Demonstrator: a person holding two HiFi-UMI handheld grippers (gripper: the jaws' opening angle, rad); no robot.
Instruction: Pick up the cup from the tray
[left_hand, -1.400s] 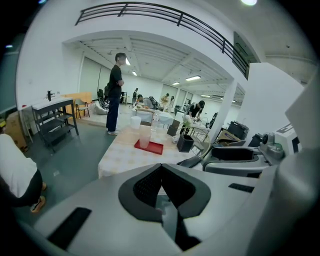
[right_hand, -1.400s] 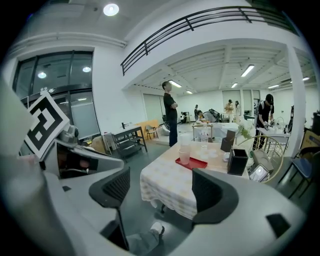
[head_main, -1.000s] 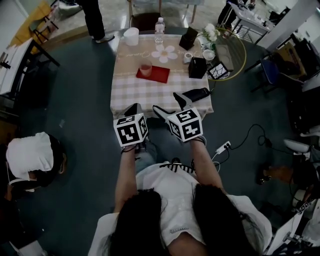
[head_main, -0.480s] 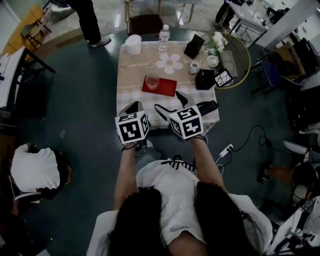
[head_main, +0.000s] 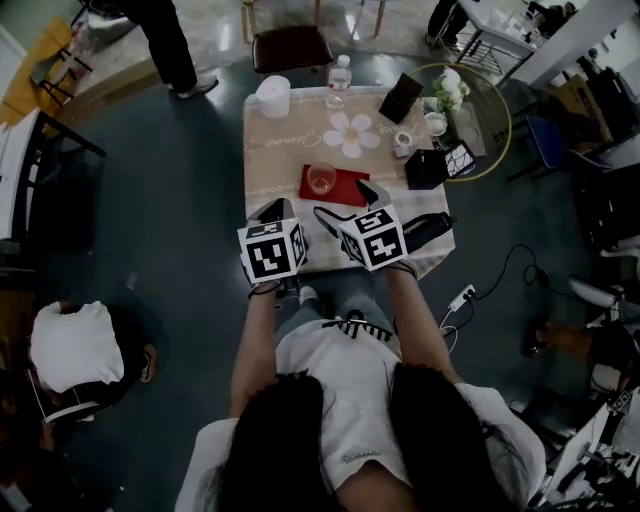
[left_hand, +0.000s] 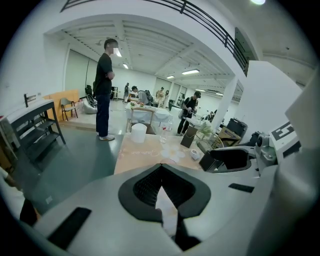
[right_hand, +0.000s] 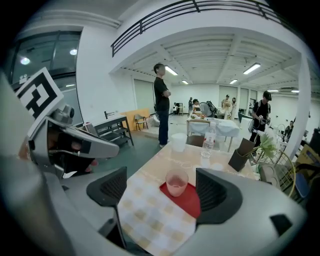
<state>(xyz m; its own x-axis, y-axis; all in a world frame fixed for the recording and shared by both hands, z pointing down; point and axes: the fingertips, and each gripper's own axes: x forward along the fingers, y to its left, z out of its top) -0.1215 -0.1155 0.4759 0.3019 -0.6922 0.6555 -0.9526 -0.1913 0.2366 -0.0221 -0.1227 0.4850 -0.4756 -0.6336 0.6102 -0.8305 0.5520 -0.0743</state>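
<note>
Now nearer the cup (head_main: 321, 178), the right hand-held gripper (head_main: 342, 201) opened wider, empty.

Left tool (left_hand: 161, 169), jaws together and empty, before a table (left_hand: 136, 153)

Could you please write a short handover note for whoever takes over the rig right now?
Left gripper: shut, empty, over the table's near edge.
Right gripper: open, jaws just been opening, nothing between them, pointed at the cup.
Cup: upright on the red tray, untouched.
Done: nothing yet.
To do: reach in, close on the cup, lift it.
</note>
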